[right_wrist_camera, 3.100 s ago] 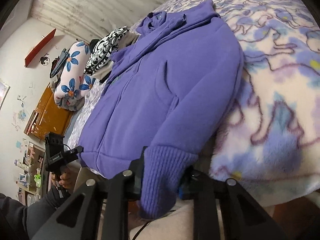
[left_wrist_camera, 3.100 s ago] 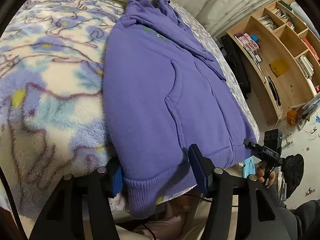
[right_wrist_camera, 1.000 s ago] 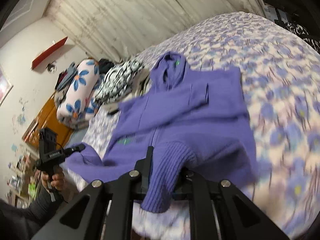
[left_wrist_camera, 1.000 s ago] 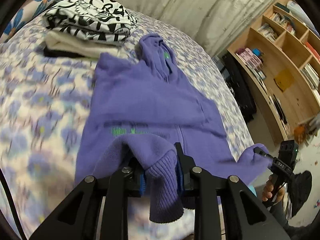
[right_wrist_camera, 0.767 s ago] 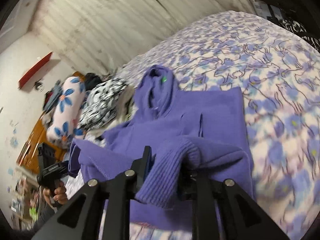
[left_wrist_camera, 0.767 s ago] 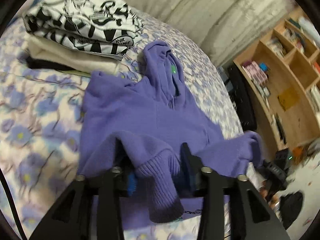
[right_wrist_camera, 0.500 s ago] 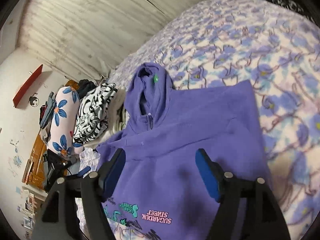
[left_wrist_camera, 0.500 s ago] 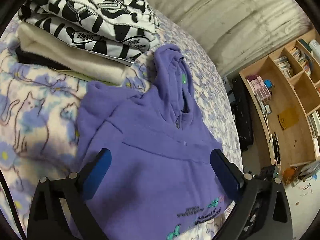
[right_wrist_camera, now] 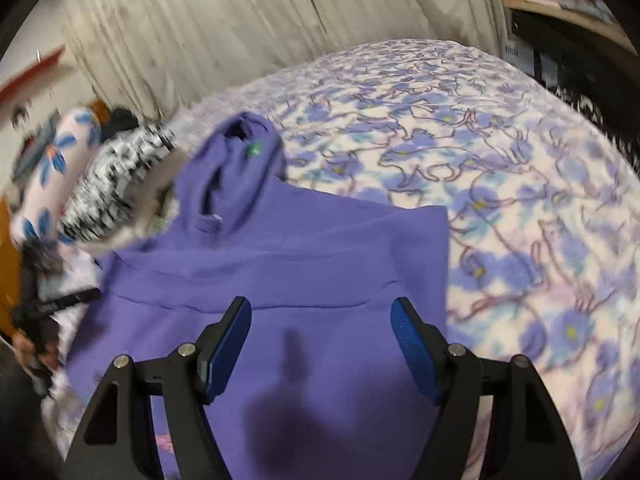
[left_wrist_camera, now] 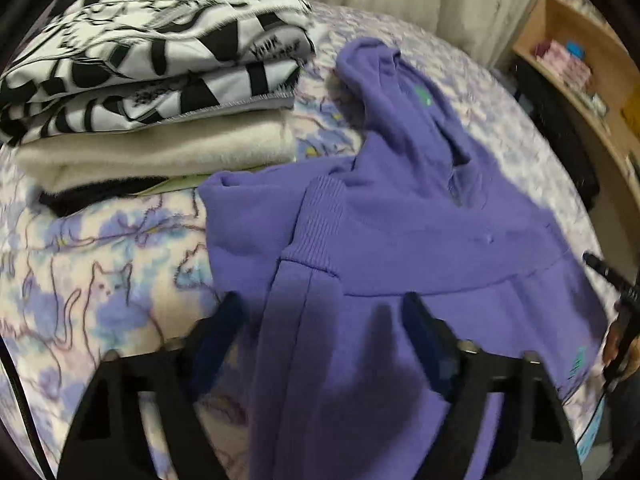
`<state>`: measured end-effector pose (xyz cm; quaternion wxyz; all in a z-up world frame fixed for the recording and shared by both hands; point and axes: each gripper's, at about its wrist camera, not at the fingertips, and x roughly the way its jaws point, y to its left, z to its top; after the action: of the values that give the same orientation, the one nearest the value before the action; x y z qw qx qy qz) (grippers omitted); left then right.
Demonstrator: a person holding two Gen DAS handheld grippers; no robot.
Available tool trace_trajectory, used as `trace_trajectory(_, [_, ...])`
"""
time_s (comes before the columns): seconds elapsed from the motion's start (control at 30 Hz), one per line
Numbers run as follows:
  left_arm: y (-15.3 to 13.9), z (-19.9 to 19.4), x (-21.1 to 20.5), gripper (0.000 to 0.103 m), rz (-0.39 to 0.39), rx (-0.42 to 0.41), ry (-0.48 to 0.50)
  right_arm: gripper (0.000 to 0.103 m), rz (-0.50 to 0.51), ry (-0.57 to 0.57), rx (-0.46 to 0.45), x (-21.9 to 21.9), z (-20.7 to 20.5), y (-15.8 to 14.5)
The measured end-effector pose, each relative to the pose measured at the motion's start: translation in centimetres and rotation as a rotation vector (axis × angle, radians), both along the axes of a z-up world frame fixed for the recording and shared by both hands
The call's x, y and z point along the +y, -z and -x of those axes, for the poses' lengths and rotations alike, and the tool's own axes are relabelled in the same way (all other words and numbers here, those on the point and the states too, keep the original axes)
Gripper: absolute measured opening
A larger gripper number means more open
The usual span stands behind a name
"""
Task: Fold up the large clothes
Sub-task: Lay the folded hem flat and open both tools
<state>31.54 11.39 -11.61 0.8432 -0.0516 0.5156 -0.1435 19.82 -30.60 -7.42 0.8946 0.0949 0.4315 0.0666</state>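
On the bed: purple fleece hoodie (left_wrist_camera: 400,240) lying flat on a cat-patterned lilac and cream fleece blanket (left_wrist_camera: 100,280), hood (right_wrist_camera: 236,164) pointing toward the far wall, small green tag showing inside it. Lower half folded up over the chest, a straight fold edge running across; ribbed purple cuff (left_wrist_camera: 316,224) of a sleeve laid over the left side of the body. Teal printed lettering peeking at the hem on the near right in the left wrist view

Over the folded body, left gripper (left_wrist_camera: 320,332) spread wide, blue-padded fingers (left_wrist_camera: 216,332) apart with nothing between them, held above the cloth. Right gripper (right_wrist_camera: 320,340) likewise wide open and holding nothing, blue pads (right_wrist_camera: 230,344) over the middle of the hoodie, its shadow falling on the fabric

Just beside the hoodie's shoulder, a stack of folded clothes: black-and-white graphic print garment (left_wrist_camera: 152,52) on top, cream fluffy garment (left_wrist_camera: 160,156) beneath, something black under that. Farther off, a pink roll with blue flowers (right_wrist_camera: 52,168) beyond the stack, pale pleated curtain (right_wrist_camera: 240,24) behind the bed, wooden shelving (left_wrist_camera: 592,60) to the side
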Motion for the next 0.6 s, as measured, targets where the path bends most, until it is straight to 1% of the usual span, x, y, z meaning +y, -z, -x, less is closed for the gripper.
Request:
trace_trajectory(0.03, [0.3, -0.2, -0.1, 0.069, -0.013, 0.001, 0.003, 0.068, 0.026, -0.003, 0.012, 0.0, -0.5, 0.4])
trace_trajectory(0.07, [0.5, -0.4, -0.1, 0.067, -0.019, -0.002, 0.006, 0.065, 0.031, -0.008, 0.021, -0.1, -0.8, 0.7])
trace_trajectory(0.1, [0.6, -0.6, -0.1, 0.064, -0.021, -0.002, 0.007, 0.06, 0.026, -0.015, 0.037, -0.3, -1.4, 1.0])
trace_trajectory(0.13, [0.7, -0.8, -0.1, 0.059, -0.021, -0.001, 0.009, 0.057, 0.021, -0.016, 0.047, -0.5, -1.7, 1.2])
trace_trajectory(0.17, [0.7, -1.0, 0.0, 0.055, -0.017, -0.003, 0.011, 0.057, 0.015, -0.018, 0.058, -0.7, -2.2, 1.4])
trace_trajectory(0.2, [0.6, -1.0, 0.1, 0.046, -0.012, -0.007, 0.014, 0.057, 0.012, -0.019, 0.072, -0.9, -2.6, 1.6])
trace_trajectory(0.23, [0.6, -1.1, 0.3, 0.039, -0.003, -0.006, 0.016, 0.057, 0.013, -0.015, 0.083, -1.1, -3.0, 1.8])
trace_trajectory(0.3, [0.5, -1.2, 0.7, 0.033, 0.024, 0.0, 0.021, 0.057, 0.026, 0.0, 0.105, -1.6, -3.4, 2.2])
trace_trajectory(0.37, [0.4, -1.2, 0.5, 0.033, 0.019, -0.008, 0.03, 0.057, 0.009, 0.0, 0.134, -1.9, -3.6, 2.8])
trace_trajectory(0.47, [0.6, -1.2, 0.0, 0.034, -0.025, -0.01, 0.047, 0.057, 0.0, -0.017, 0.152, -2.2, -3.8, 3.6])
trace_trajectory(0.53, [1.1, -1.7, -0.3, 0.04, -0.03, 0.007, 0.042, 0.057, -0.011, -0.012, 0.153, -2.3, -3.8, 3.8])
trace_trajectory(0.57, [1.2, -2.1, -0.4, 0.04, -0.027, 0.013, 0.036, 0.057, -0.014, -0.009, 0.152, -2.3, -3.8, 3.9])
trace_trajectory(0.6, [1.4, -2.3, -0.5, 0.04, -0.021, 0.017, 0.029, 0.053, -0.008, -0.006, 0.149, -2.2, -3.8, 3.9])
